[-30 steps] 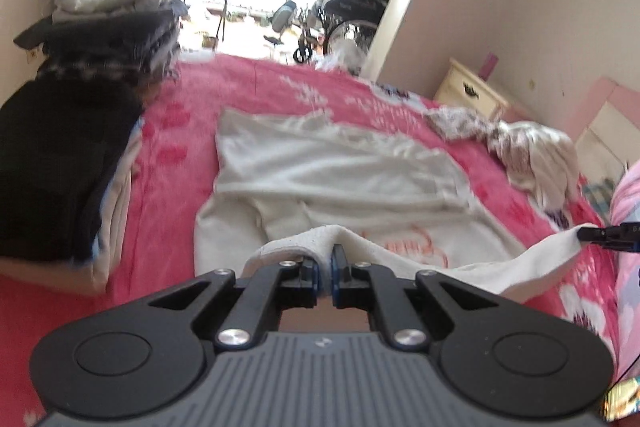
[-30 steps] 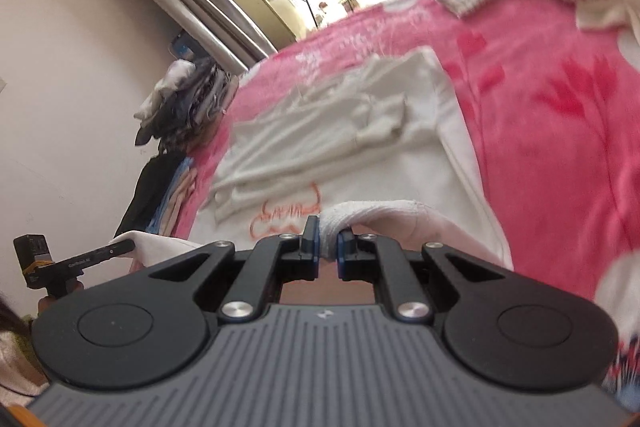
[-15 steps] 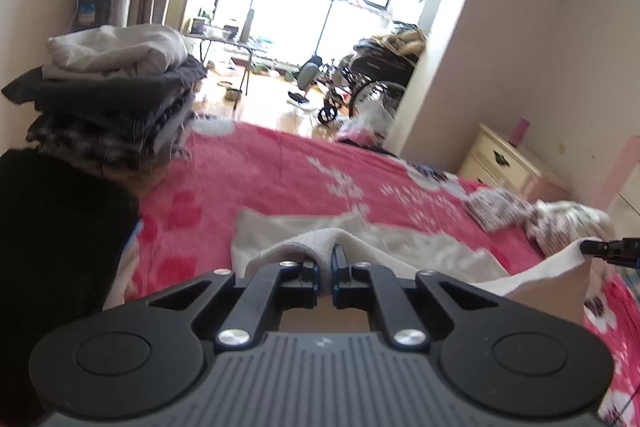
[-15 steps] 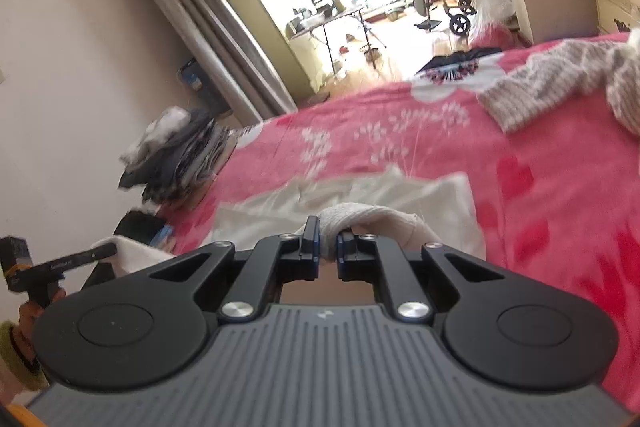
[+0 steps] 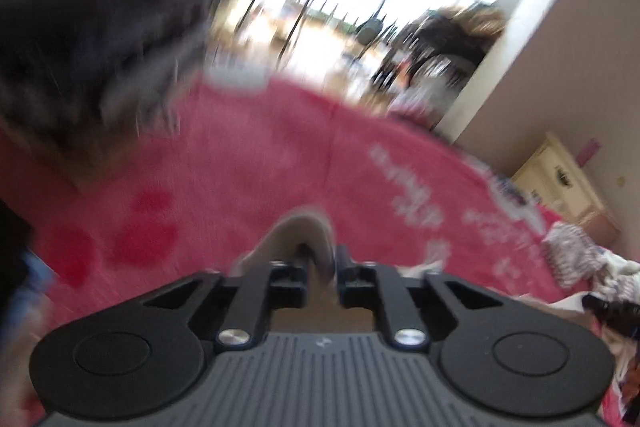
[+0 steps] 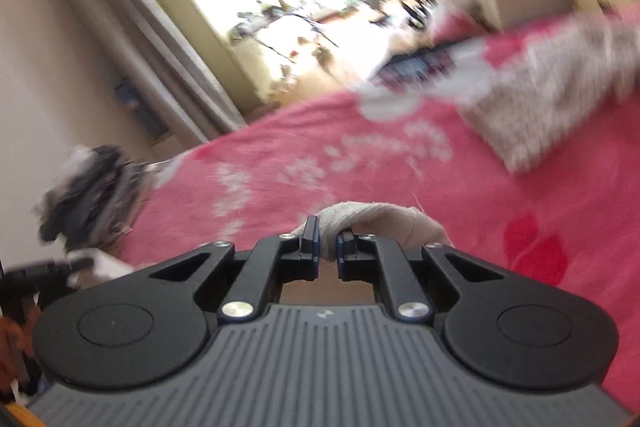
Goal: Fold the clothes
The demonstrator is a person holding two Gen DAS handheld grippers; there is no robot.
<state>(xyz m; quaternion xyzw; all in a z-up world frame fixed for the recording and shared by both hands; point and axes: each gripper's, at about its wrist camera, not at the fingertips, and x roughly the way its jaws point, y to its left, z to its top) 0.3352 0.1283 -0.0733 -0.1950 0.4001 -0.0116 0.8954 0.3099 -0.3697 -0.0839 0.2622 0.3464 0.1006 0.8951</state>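
Left hand-held gripper has just been parting around white garment; right clamps it

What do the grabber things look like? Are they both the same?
Yes, they match. The left gripper and the right gripper each have a grey ribbed body, two round black discs at the sides, black link arms with shiny silver screws, and two slim black jaws. The right one's jaws show thin blue edges.
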